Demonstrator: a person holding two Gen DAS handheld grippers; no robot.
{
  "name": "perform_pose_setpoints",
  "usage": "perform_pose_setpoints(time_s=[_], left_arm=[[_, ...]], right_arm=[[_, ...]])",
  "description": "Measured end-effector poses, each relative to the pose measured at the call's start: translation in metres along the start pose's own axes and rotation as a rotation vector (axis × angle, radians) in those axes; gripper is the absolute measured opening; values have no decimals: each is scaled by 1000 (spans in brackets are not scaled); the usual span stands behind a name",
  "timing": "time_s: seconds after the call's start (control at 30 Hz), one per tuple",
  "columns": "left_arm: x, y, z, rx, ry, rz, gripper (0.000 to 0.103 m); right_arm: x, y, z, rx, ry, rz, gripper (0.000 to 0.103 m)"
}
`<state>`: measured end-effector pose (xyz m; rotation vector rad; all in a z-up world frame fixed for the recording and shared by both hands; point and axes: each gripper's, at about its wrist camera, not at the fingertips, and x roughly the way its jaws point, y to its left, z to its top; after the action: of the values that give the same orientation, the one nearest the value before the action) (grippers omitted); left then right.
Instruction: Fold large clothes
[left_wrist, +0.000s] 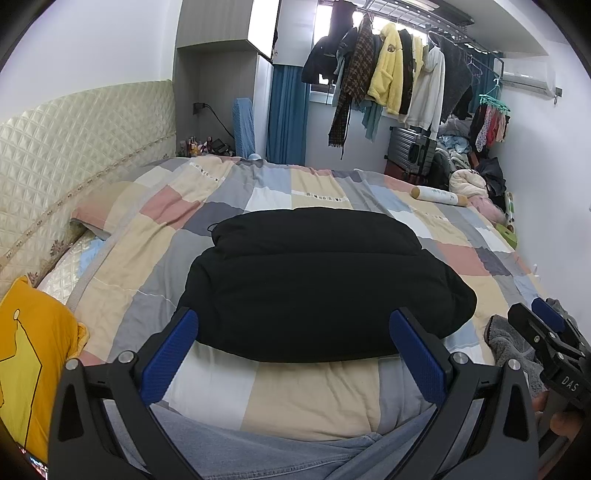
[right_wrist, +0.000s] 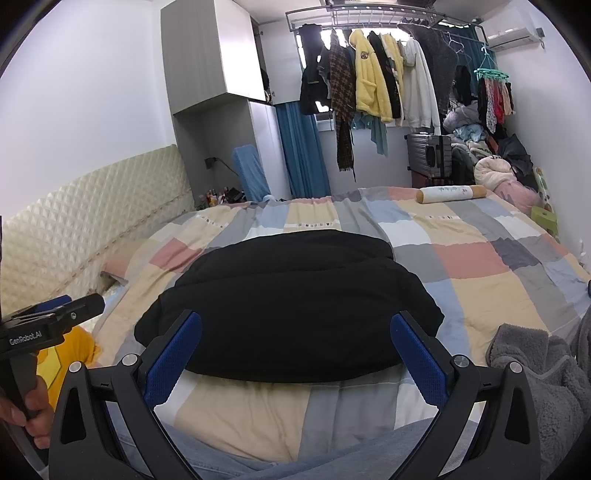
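Observation:
A black garment (left_wrist: 317, 284) lies folded into a thick bundle on the patchwork quilt (left_wrist: 314, 391) of the bed; it also shows in the right wrist view (right_wrist: 291, 310). My left gripper (left_wrist: 295, 325) is open and empty, held above the near edge of the bundle. My right gripper (right_wrist: 295, 328) is open and empty too, above the same near edge. The right gripper shows at the right edge of the left wrist view (left_wrist: 546, 328). The left gripper shows at the left edge of the right wrist view (right_wrist: 62, 314).
A grey fleece garment (right_wrist: 546, 380) lies at the right on the bed. A yellow garment (left_wrist: 26, 365) lies at the left. A cream bolster (right_wrist: 450, 194) lies at the far side. A quilted headboard (left_wrist: 74, 147) runs along the left. Clothes hang on a rack (right_wrist: 388, 85).

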<state>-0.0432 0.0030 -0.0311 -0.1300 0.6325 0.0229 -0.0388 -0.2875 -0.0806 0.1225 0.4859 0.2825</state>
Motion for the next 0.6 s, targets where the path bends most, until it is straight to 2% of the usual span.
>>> perform_pose_setpoints(time_s=[0.6], left_arm=[[-2,-4,-4,-6,-2,8,103]], right_arm=[[0,-1,1,-1,2,-8,103]])
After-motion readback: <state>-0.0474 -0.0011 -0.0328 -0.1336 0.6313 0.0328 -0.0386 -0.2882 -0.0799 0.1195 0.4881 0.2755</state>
